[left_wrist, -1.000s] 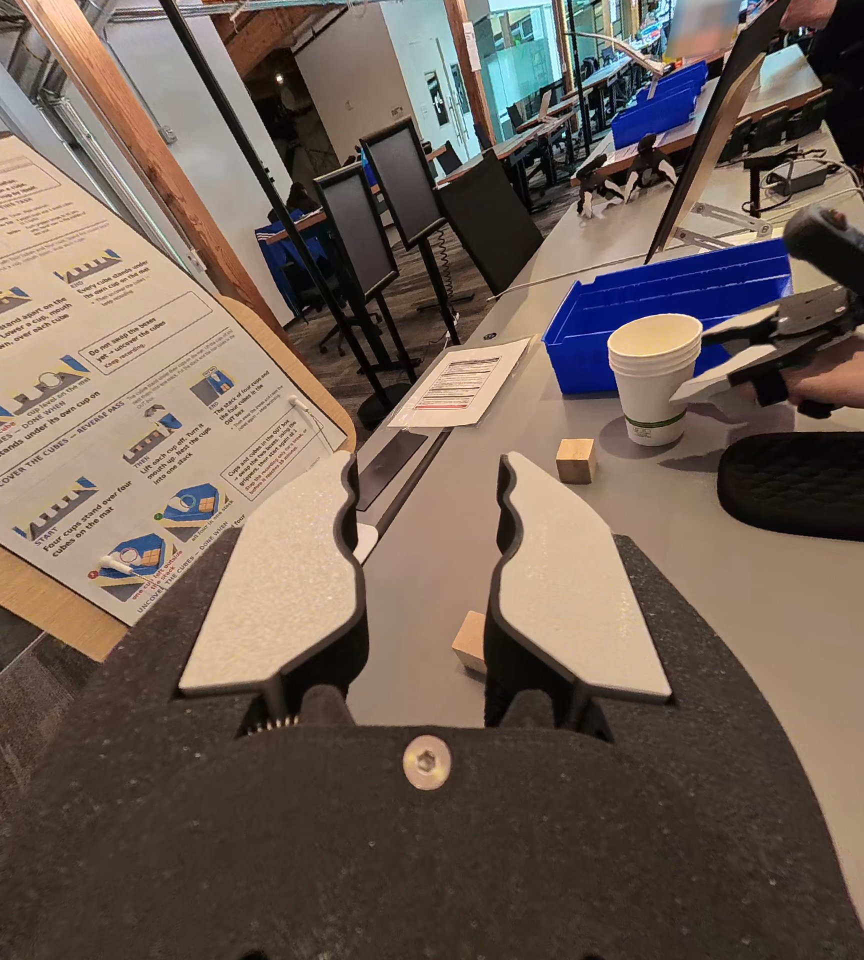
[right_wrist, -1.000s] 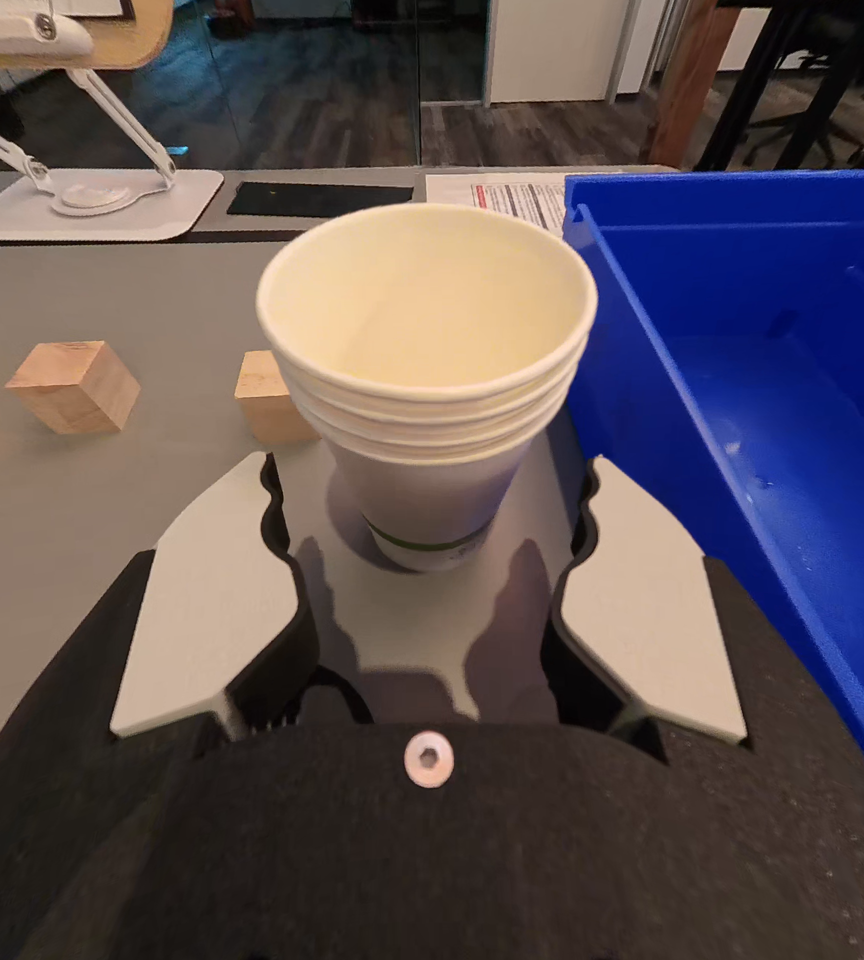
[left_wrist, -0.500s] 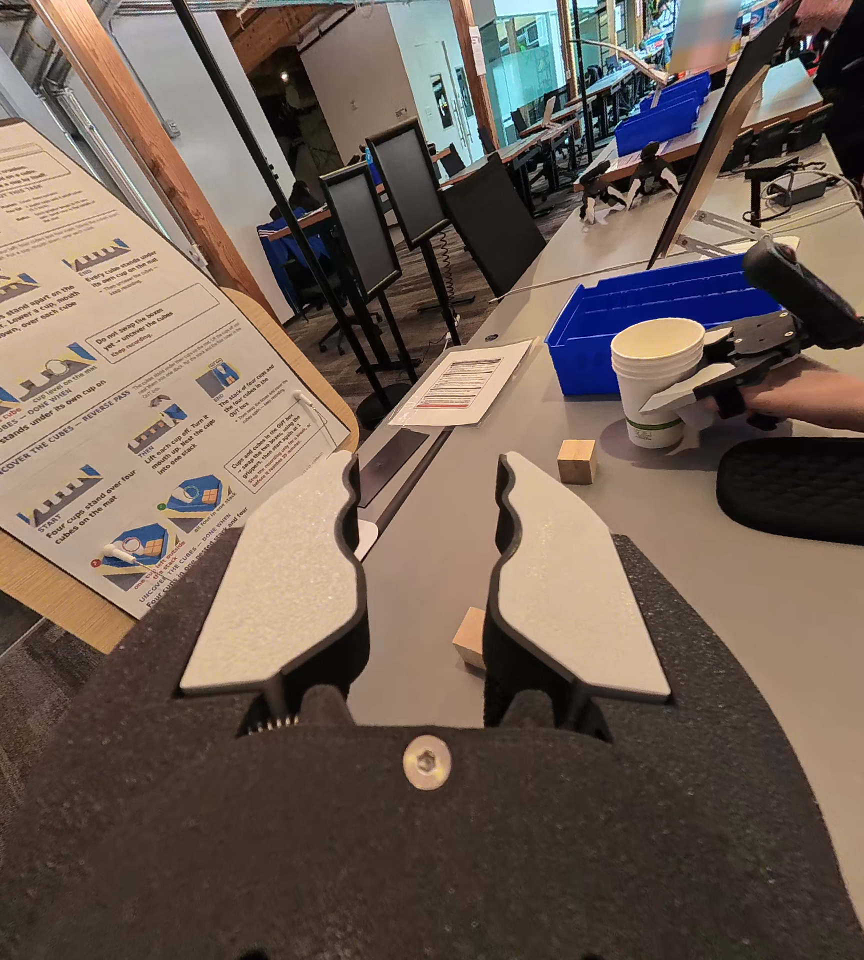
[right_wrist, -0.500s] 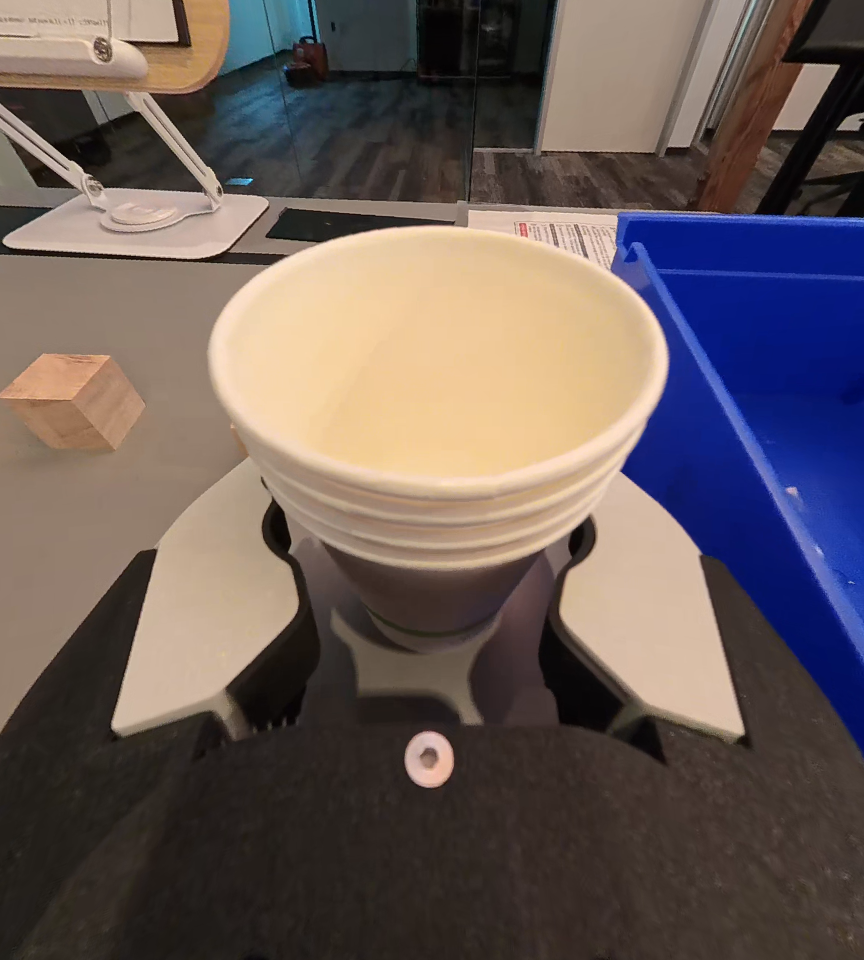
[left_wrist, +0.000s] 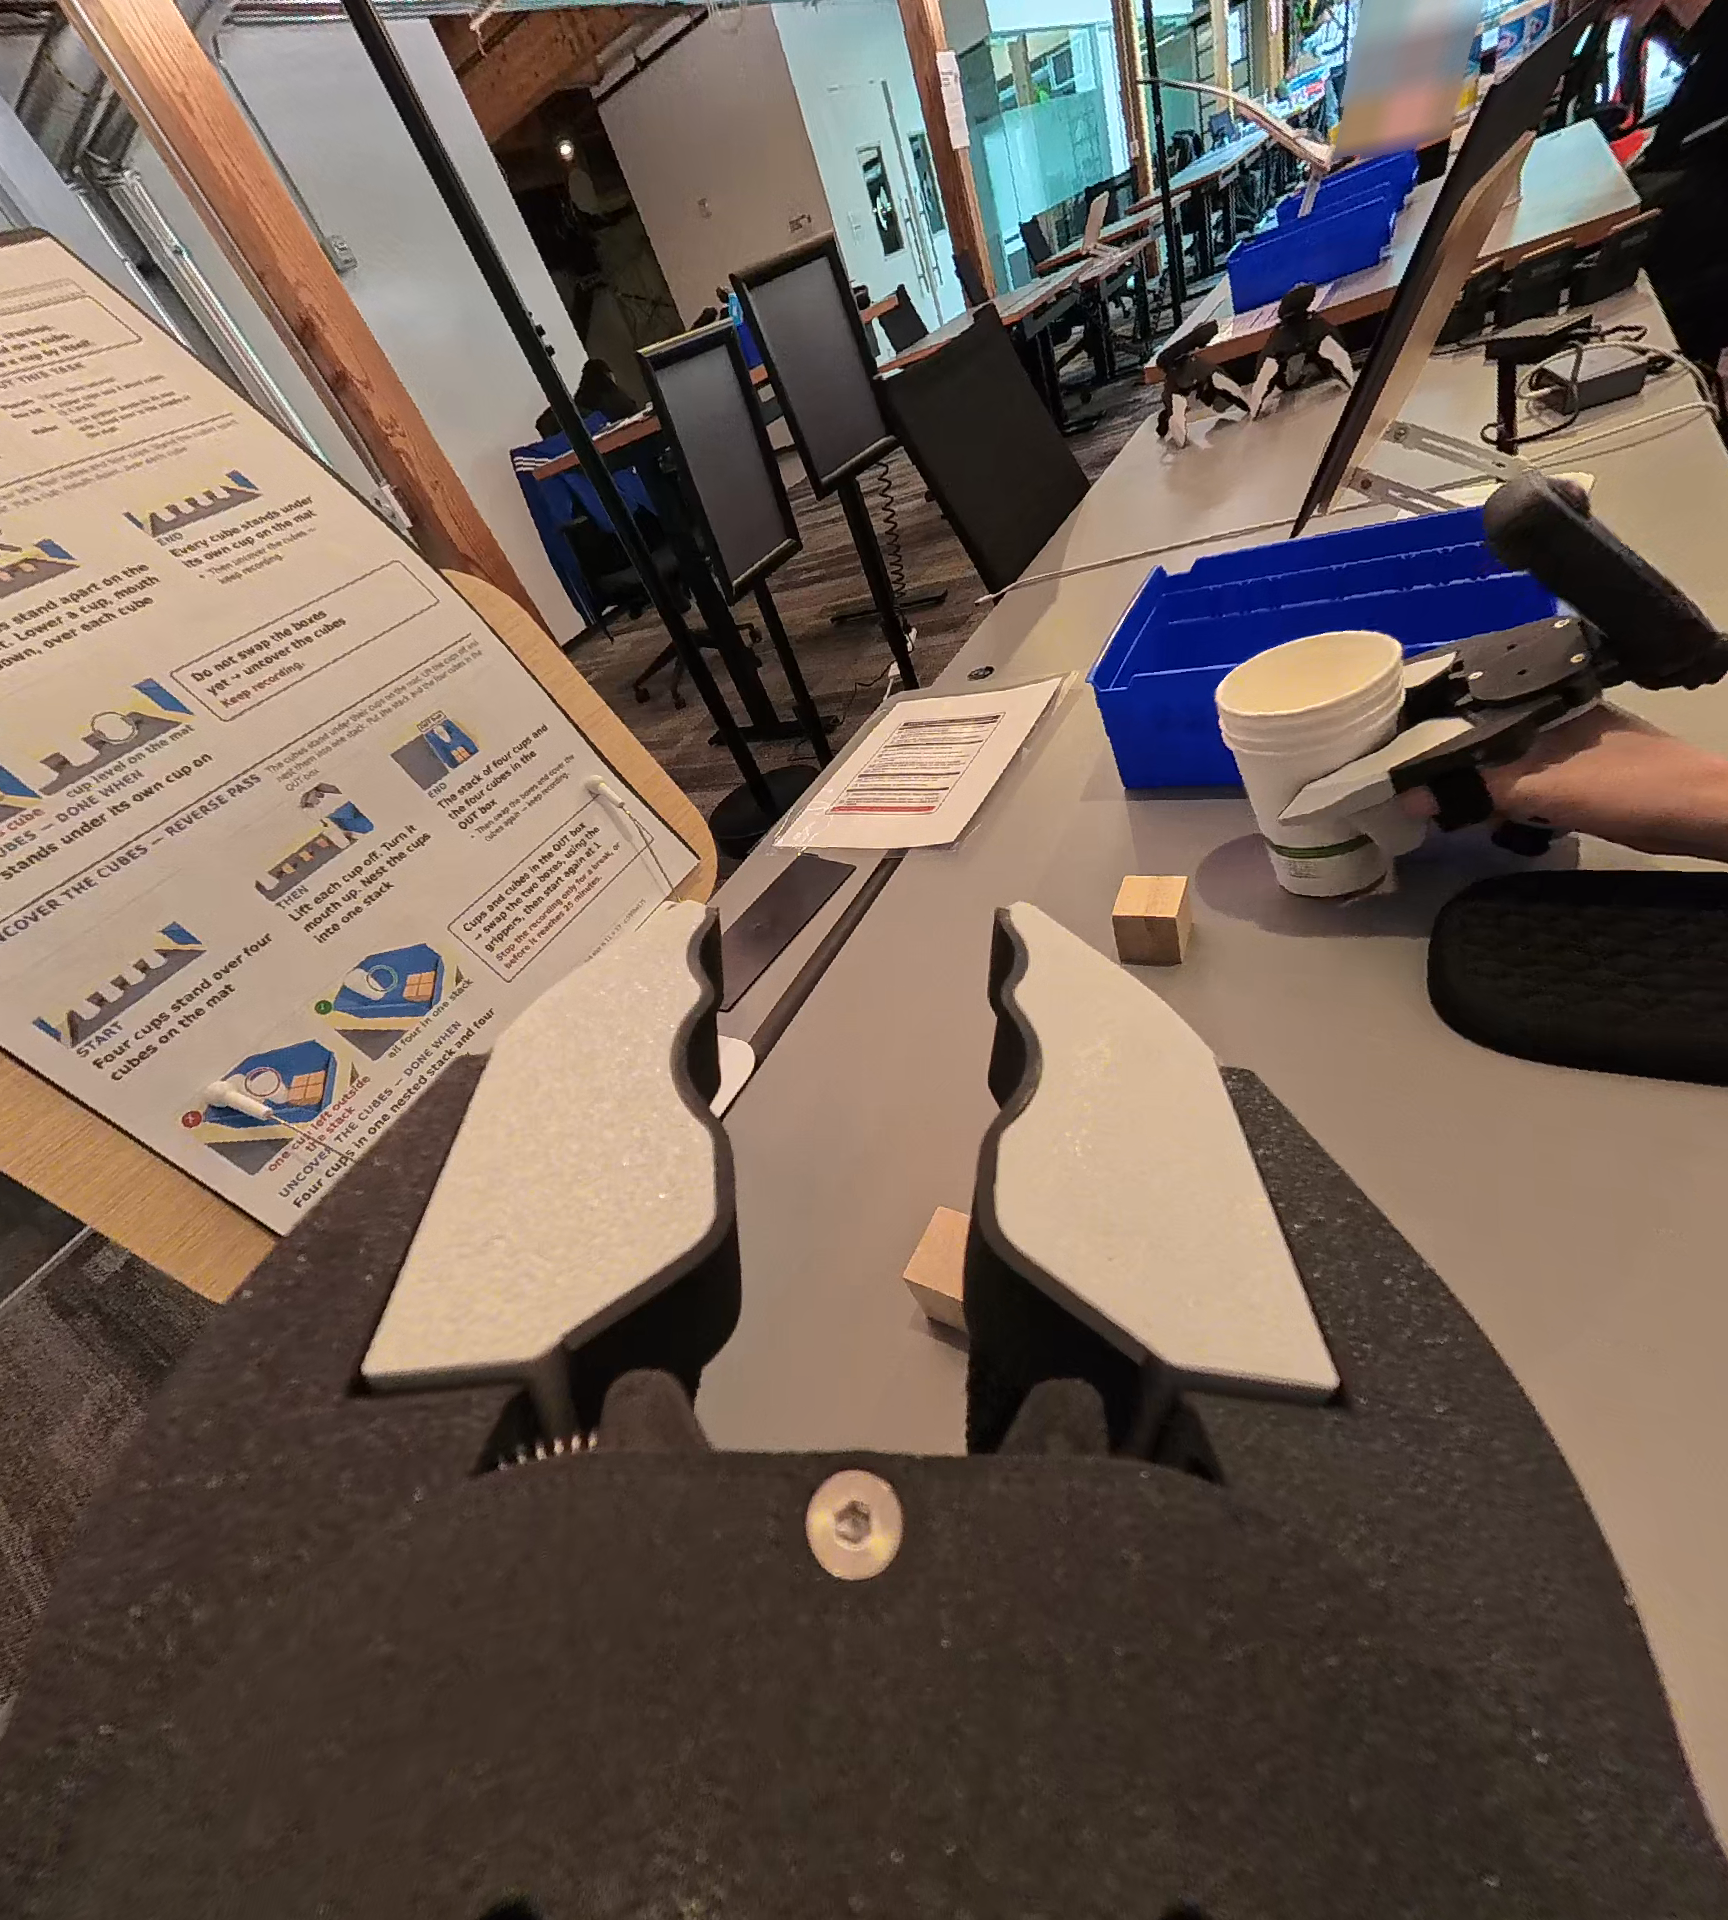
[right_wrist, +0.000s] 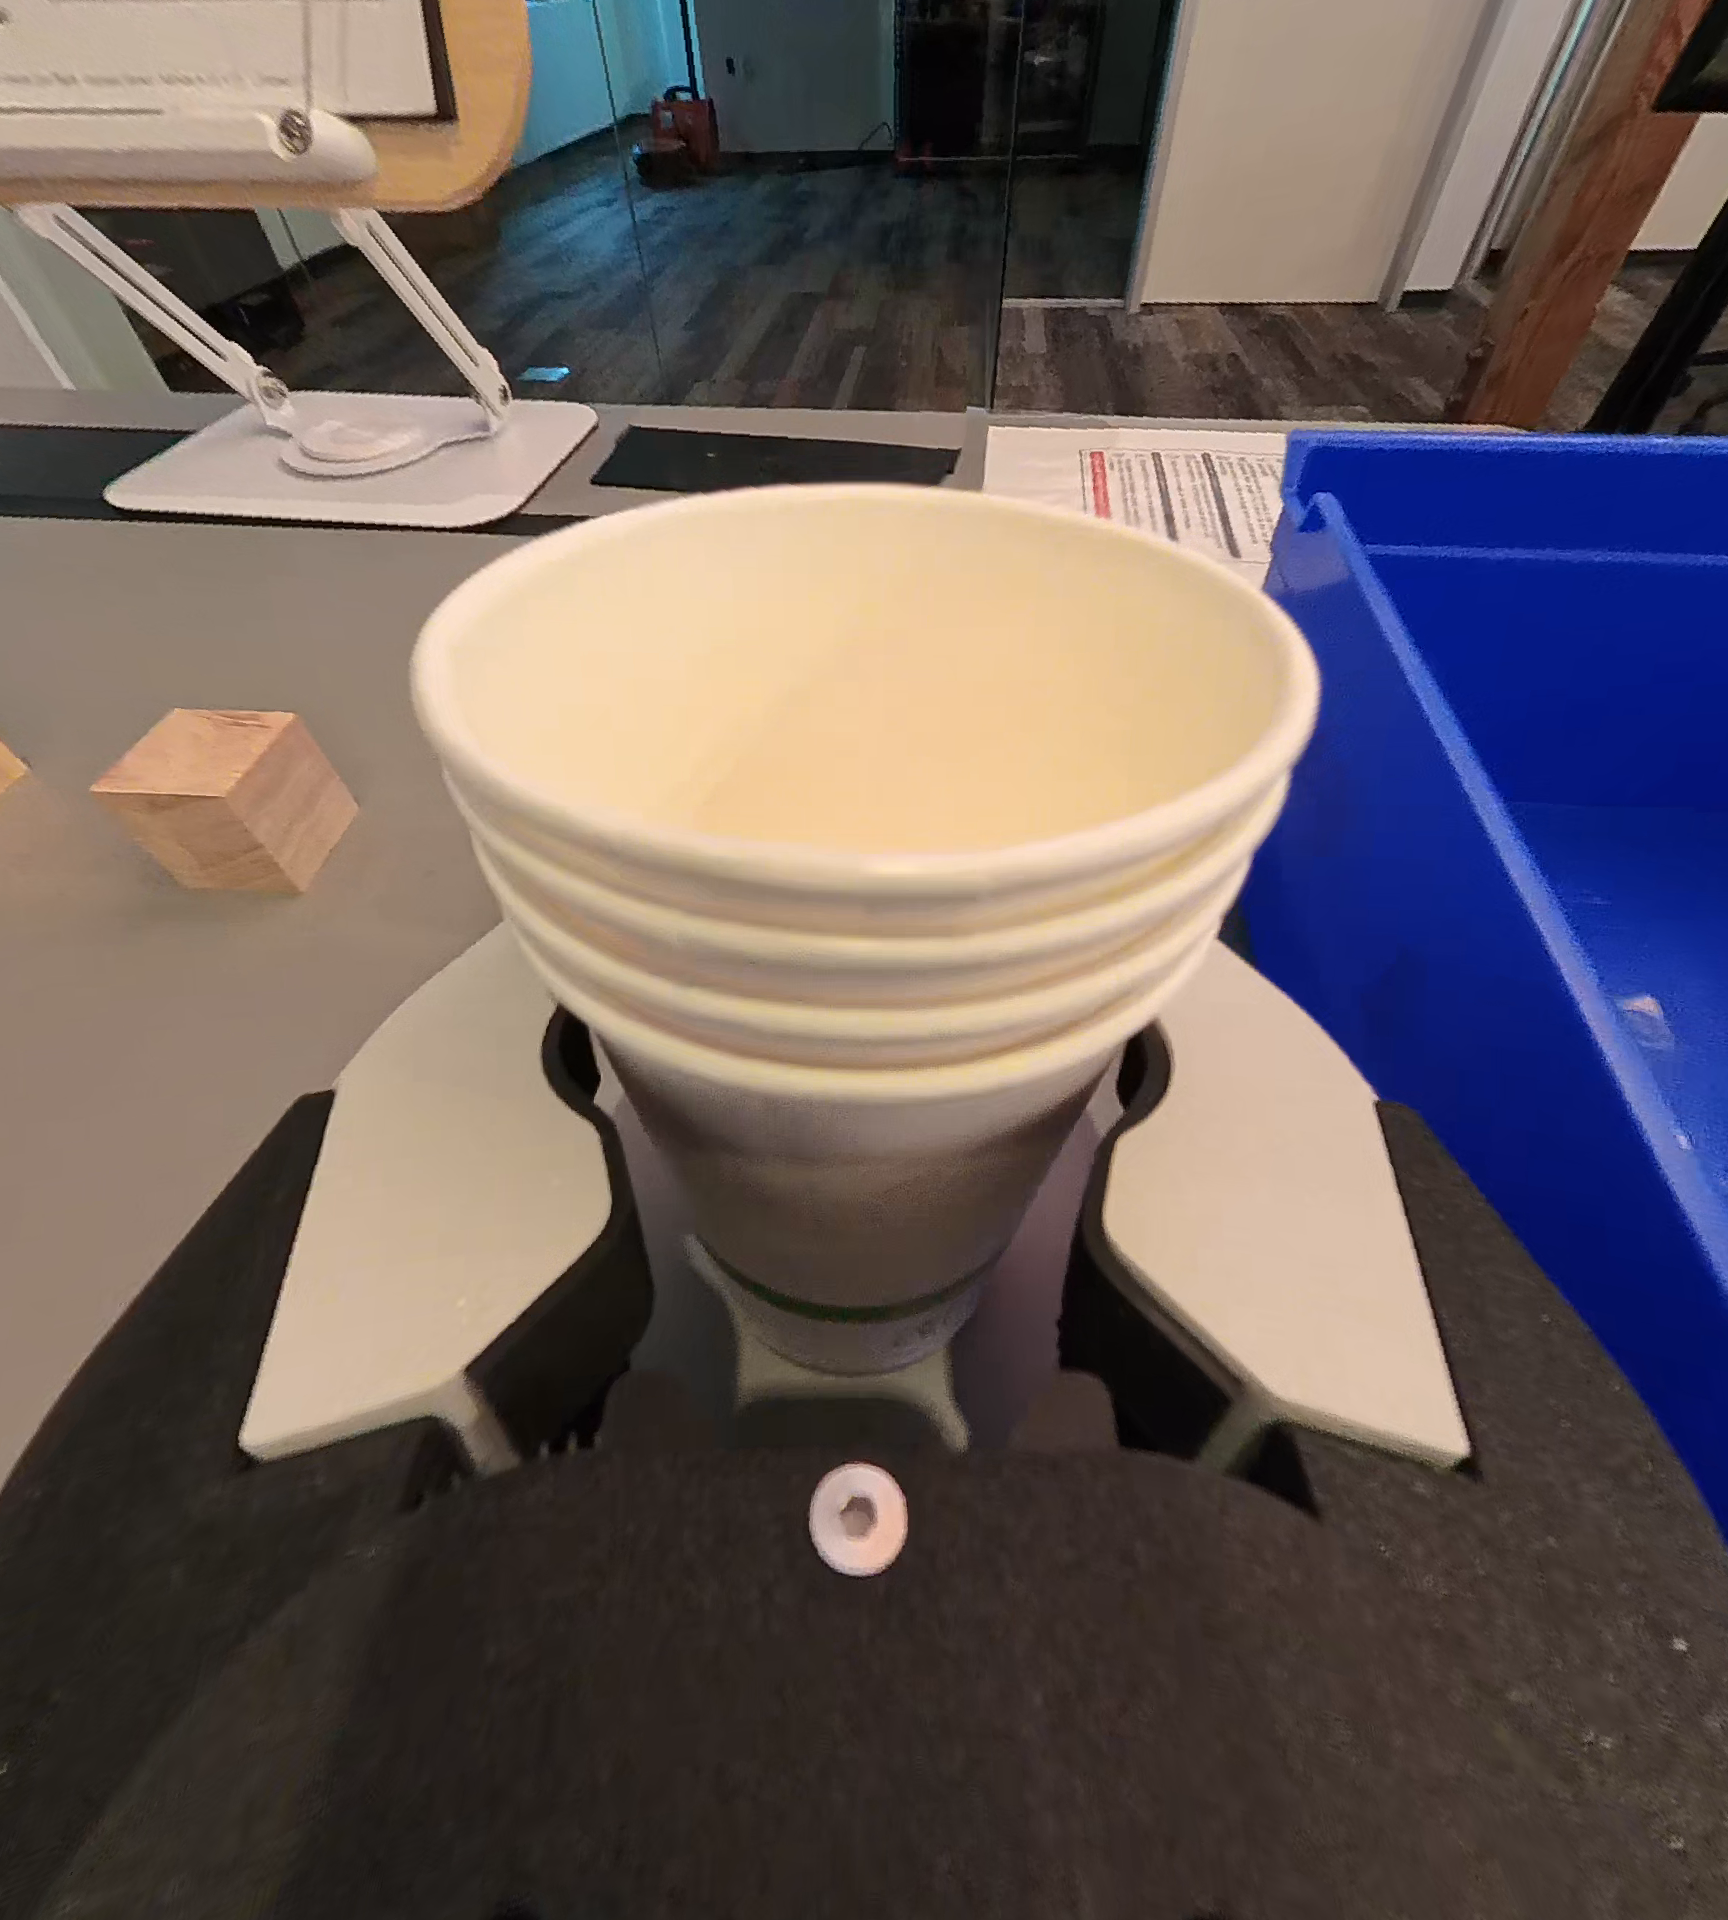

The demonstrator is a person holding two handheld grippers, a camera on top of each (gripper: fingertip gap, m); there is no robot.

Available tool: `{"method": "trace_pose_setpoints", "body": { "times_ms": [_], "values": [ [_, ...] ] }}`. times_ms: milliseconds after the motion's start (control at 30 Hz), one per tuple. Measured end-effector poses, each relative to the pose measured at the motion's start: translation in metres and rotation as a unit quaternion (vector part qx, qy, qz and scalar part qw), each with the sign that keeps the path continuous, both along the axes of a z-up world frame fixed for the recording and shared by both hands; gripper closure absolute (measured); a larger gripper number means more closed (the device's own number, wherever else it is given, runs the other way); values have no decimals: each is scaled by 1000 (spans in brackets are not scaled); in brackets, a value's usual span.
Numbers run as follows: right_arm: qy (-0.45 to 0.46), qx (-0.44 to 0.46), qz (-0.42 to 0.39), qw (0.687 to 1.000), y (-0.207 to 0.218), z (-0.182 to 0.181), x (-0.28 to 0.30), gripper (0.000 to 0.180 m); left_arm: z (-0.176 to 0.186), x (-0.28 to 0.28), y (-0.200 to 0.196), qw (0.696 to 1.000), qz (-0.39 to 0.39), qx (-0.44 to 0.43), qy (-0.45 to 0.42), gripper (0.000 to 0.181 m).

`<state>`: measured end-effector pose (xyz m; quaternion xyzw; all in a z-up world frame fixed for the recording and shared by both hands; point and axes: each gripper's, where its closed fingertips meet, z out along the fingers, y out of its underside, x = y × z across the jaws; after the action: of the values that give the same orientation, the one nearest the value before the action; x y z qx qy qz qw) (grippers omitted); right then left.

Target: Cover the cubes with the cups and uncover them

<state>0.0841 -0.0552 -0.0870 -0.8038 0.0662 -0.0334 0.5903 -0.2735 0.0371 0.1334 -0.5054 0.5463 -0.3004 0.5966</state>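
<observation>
We see the right gripper [right_wrist: 860,1132] with its jaws closed on the cup stack [right_wrist: 865,831], four nested paper cups, mouth up, tilted toward the camera. In the left wrist view the stack's base looks just off the counter [left_wrist: 1411,1299], though we can't tell for sure. Blue bin [right_wrist: 1587,831] sits just right of the stack. Two cubes [right_wrist: 226,800] sit on the counter to its left, a third partly cut off at the edge. The left gripper [left_wrist: 855,1049] hangs with jaws open, holding nothing, above a cube [left_wrist: 938,1268] that is half hidden behind its right finger. Another cube [left_wrist: 1151,920] lies farther out, near the stack. Black mat [left_wrist: 1639,977] sits to the right, instruction board [left_wrist: 174,748] to the left.
</observation>
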Motion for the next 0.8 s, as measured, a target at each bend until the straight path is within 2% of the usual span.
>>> {"method": "trace_pose_setpoints", "body": {
  "times_ms": [467, 800],
  "values": [
    [27, 21, 26, 999, -11, 13, -7, 82, -3, 3, -1, 1000, -1, 2, 10, 132],
    [3, 19, 61, 998, -14, 10, -10, 82, -6, 6, -2, 1000, -1, 3, 16, 133]
  ]
}}
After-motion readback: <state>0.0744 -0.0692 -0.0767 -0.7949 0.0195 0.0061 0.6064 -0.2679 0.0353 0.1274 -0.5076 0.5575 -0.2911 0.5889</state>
